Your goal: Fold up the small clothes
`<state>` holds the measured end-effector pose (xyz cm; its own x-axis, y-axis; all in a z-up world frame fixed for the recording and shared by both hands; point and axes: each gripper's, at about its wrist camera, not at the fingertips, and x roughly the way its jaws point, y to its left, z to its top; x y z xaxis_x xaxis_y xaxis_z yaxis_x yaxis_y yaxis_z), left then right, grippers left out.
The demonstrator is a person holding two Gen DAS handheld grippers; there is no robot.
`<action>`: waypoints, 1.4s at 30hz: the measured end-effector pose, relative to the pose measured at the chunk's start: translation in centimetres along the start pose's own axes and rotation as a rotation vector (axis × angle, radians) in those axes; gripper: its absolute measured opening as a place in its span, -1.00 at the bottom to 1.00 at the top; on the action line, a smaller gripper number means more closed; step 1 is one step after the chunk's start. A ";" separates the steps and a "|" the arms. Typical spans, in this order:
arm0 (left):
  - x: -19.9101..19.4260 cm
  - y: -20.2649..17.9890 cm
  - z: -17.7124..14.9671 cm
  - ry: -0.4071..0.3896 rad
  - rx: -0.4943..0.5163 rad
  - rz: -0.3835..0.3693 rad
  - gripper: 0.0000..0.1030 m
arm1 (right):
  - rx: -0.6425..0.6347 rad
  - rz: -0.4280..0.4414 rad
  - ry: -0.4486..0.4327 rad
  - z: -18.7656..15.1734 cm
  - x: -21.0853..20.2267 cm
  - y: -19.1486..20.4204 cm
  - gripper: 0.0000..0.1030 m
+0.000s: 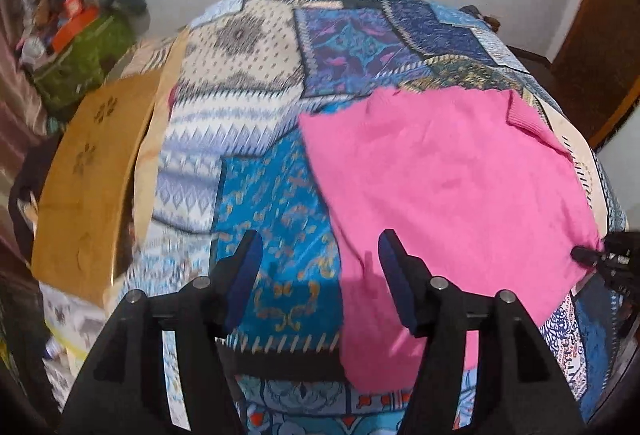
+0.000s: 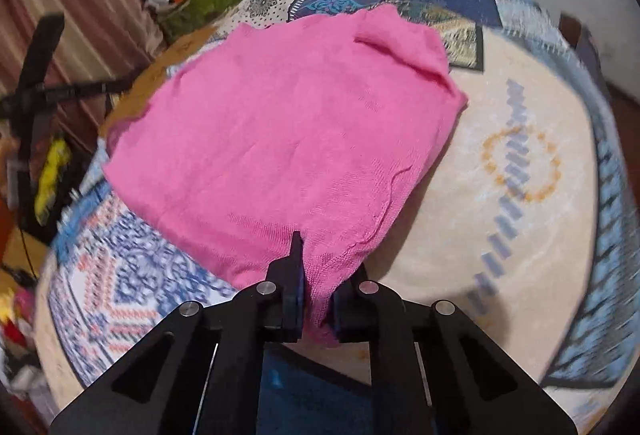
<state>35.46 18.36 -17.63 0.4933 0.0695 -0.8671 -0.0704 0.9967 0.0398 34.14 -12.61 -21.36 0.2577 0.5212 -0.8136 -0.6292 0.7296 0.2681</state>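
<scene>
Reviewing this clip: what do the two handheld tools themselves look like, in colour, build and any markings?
Both match. The left tool and right tool have matte black angular frames with triangular cutouts, round silver pivot pins, and tapered black fingers lined with dark blue pads. No cables, labels, sleeves or hands are visible.

Patchwork bedspread [image 1: 248, 83], green bag [image 1: 80, 63], brown cardboard box [image 1: 88, 171]
</scene>
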 end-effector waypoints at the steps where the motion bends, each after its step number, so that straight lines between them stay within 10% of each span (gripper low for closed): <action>1: 0.1 -0.5 0.3 -0.006 0.021 -0.003 0.21 | -0.012 -0.023 0.007 0.4 -0.3 -0.6 -0.84; 12: 4.0 -3.8 3.7 0.016 0.080 -0.101 0.28 | 0.112 -0.335 -0.165 4.2 -4.8 -8.2 -0.52; 14: 5.4 -4.1 4.5 0.031 0.080 -0.127 0.29 | 0.115 -0.329 -0.190 3.7 -5.6 -7.9 -0.15; 20: 9.6 -3.8 6.4 0.051 0.037 -0.126 0.29 | 0.124 -0.258 -0.180 1.4 -6.0 -6.5 -0.07; 27: 9.6 -3.9 5.7 0.010 -0.030 -0.277 -0.81 | 0.140 -0.135 -0.102 0.2 -3.5 -3.8 -0.06; 42: -0.9 -2.4 -9.4 0.111 0.020 -0.236 -0.81 | 0.121 0.048 -0.029 -2.6 -2.0 4.2 0.07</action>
<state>27.05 15.50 -21.64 0.3958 -0.1689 -0.9027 0.0531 0.9855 -0.1611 29.05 -11.70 -19.98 0.2516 0.5679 -0.7837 -0.5488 0.7507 0.3678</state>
